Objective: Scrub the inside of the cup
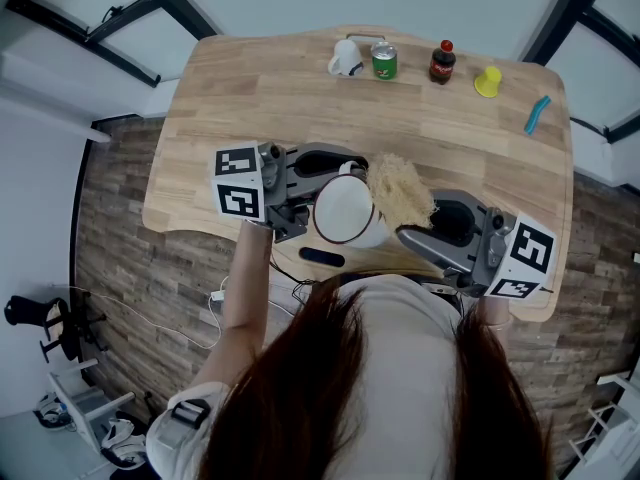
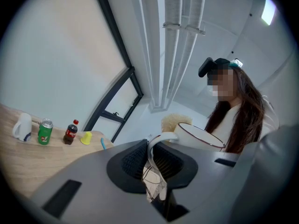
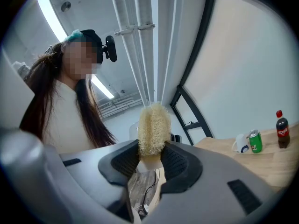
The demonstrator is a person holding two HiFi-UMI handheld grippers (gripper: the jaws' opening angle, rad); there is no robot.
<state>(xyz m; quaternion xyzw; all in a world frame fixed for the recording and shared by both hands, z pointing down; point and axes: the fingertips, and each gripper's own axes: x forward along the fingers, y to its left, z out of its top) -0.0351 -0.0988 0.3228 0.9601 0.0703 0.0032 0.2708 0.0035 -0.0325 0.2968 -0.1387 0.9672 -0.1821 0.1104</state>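
A white enamel cup (image 1: 344, 211) with a dark rim is held up over the table's near edge, its mouth turned toward the head camera. My left gripper (image 1: 300, 193) is shut on the cup's handle (image 2: 156, 146); the cup body (image 2: 198, 135) shows beyond the jaws. My right gripper (image 1: 415, 230) is shut on a pale fibrous loofah scrubber (image 1: 400, 191), whose tuft sits just right of the cup's rim, outside the cup. In the right gripper view the loofah scrubber (image 3: 153, 129) stands up between the pads.
Along the far edge of the wooden table (image 1: 280, 108) stand a white mug (image 1: 346, 59), a green can (image 1: 384, 61), a small cola bottle (image 1: 442, 63), a yellow cup (image 1: 488, 81) and a blue stick-shaped item (image 1: 537, 114). Cables lie on the floor below.
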